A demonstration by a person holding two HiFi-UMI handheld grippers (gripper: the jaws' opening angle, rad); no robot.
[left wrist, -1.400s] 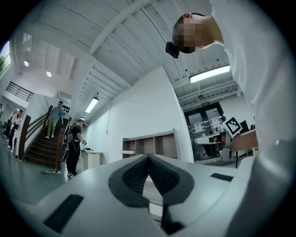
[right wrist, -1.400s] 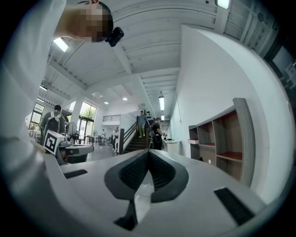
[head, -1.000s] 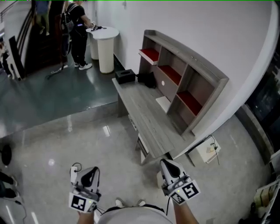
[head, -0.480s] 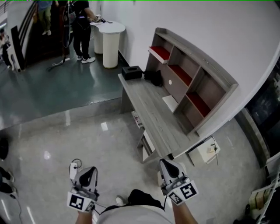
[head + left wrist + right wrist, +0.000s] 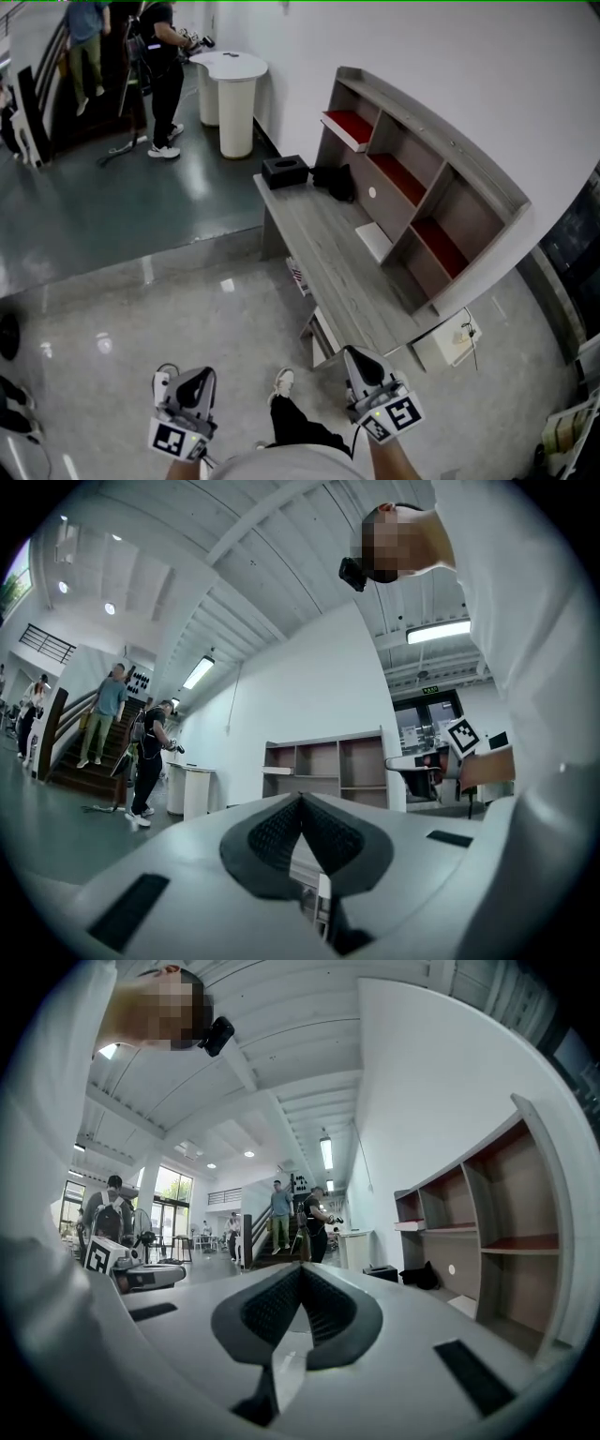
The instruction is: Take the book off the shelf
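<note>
1. Walking up to the bench (image 5: 323, 248): the bench and the shelf (image 5: 469, 164) sit larger and further toward 3 o'clock in the head view than a second ago. A shoe (image 5: 284, 381) now steps out at 6 o'clock, between the two tongs.
2. Left tongs (image 5: 197, 375) are closed with the pads meeting and nothing between them. Right tongs (image 5: 358, 354) are the same, closed and empty. Both point level, low at 7 and 5 o'clock of the head view, as before.
3. Book (image 5: 347, 127) is probably the red, white-edged flat thing sticking out of the shelf's upper far compartment, at 12 o'clock from the right tongs. It is untouched and well apart from both tongs. Red patches in two nearer compartments may be liners or more books; cannot tell.
4. Task is at the approach stage only, with no reach begun. By my read, the person needs to close in, and one pair of tongs must open before any grasp.
5. Clutter near the book: a black box (image 5: 285, 172) and a dark bundle (image 5: 337, 180) on the bench at the book's 6–7 o'clock. A white sheet (image 5: 373, 241) lies at the shelf's foot.
</note>
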